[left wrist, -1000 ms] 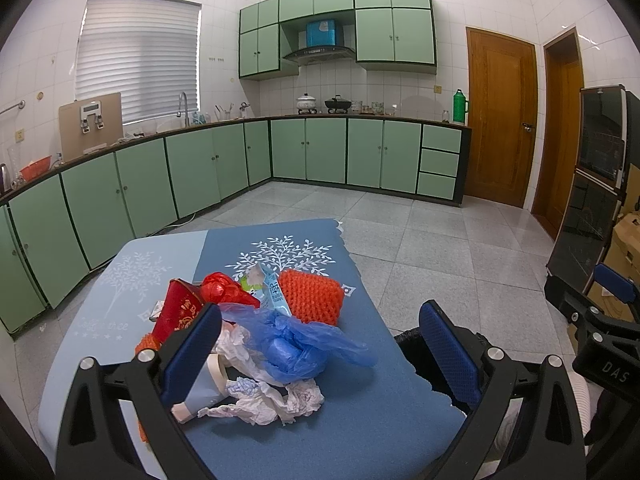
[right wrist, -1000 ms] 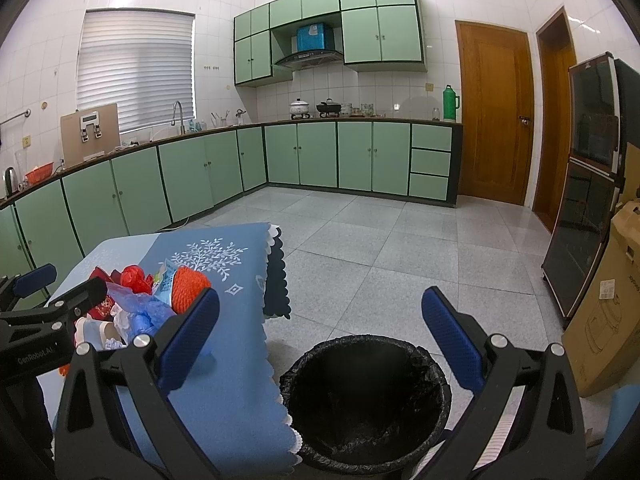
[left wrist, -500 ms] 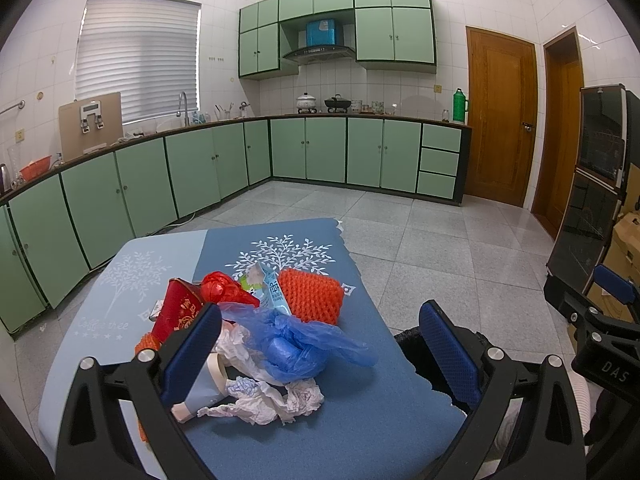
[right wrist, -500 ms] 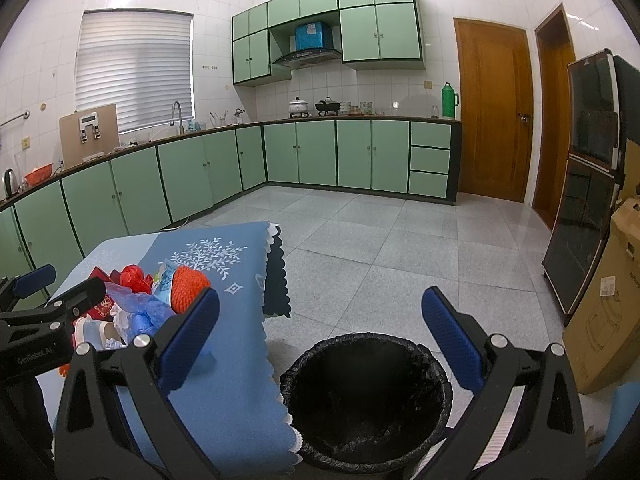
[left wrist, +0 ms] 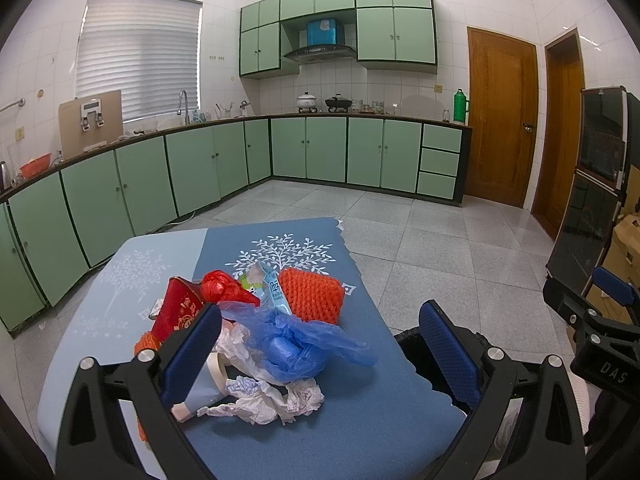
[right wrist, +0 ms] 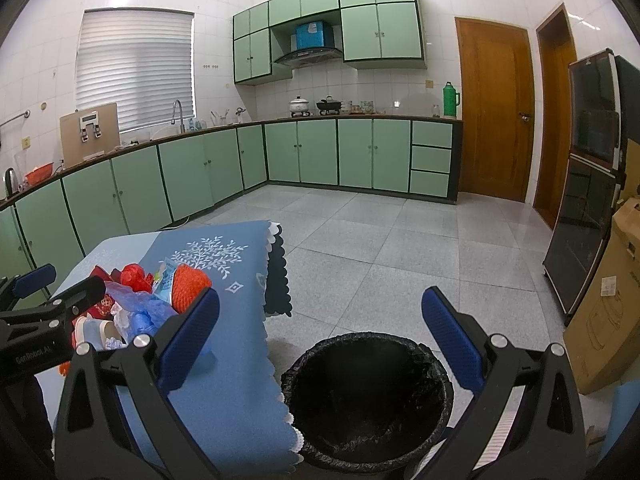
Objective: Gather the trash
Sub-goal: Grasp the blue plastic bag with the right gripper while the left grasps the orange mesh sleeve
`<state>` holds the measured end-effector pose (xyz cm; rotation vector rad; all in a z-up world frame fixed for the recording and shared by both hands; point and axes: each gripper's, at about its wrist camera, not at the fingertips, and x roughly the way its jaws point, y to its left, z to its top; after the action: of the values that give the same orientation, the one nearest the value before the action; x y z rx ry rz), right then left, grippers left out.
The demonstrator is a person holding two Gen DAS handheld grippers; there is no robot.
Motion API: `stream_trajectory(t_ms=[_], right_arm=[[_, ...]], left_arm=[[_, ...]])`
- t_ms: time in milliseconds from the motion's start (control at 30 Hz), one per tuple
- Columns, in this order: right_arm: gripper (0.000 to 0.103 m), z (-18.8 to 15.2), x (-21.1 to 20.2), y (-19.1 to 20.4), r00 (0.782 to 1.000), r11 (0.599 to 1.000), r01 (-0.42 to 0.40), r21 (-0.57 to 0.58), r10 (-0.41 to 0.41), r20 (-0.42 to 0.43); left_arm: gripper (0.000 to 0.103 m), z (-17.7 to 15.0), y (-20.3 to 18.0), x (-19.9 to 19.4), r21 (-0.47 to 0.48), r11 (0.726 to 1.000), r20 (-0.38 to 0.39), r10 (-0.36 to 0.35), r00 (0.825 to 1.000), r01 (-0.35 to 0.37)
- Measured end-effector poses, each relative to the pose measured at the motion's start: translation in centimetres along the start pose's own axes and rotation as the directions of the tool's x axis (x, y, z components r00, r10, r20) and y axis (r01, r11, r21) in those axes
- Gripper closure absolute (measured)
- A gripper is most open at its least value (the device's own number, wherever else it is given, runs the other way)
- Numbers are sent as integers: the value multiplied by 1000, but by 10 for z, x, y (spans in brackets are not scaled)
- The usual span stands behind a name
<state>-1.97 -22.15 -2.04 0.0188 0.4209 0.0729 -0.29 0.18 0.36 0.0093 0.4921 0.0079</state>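
Observation:
A heap of trash lies on the blue tablecloth (left wrist: 372,420): a blue plastic bag (left wrist: 296,340), crumpled white paper (left wrist: 268,400), an orange foam net (left wrist: 312,296), a red packet (left wrist: 180,312), a red plastic wad (left wrist: 220,286) and a light-blue wrapper (left wrist: 272,290). My left gripper (left wrist: 320,352) is open and empty, hovering just over the near side of the heap. My right gripper (right wrist: 320,340) is open and empty above the black-lined trash bin (right wrist: 368,396), which stands on the floor right of the table. The heap also shows in the right wrist view (right wrist: 140,300).
The bin's rim (left wrist: 408,340) shows by the table's right edge. Green cabinets (left wrist: 200,168) line the left and far walls. A dark glass cabinet (right wrist: 588,200) and a cardboard box (right wrist: 608,300) stand at the right. Tiled floor (right wrist: 400,248) lies beyond.

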Motion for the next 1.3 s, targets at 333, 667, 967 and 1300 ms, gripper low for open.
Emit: stream_trajectory(t_ms=[333,667,967,1300], right_arm=[[5,2,19,8,999,999,-45,1,45,-30],[5,-6,58,32,981,986,-169,13,169,-92],[14,-19,102,77,933,944,-327,-36,317,-172],[25,-40,134,121,883,902,-421,-98,383,-271]], left_arm=[[6,-1,28,9,-47,998,-17,46,999,-47],[8,-19,74,26,-44,981,-58,186,981,-189],[9,-43,108,40,-76,964,-105,246,964,-254],[9,-64,137,47,-100,946,-165,289,943,-307]])
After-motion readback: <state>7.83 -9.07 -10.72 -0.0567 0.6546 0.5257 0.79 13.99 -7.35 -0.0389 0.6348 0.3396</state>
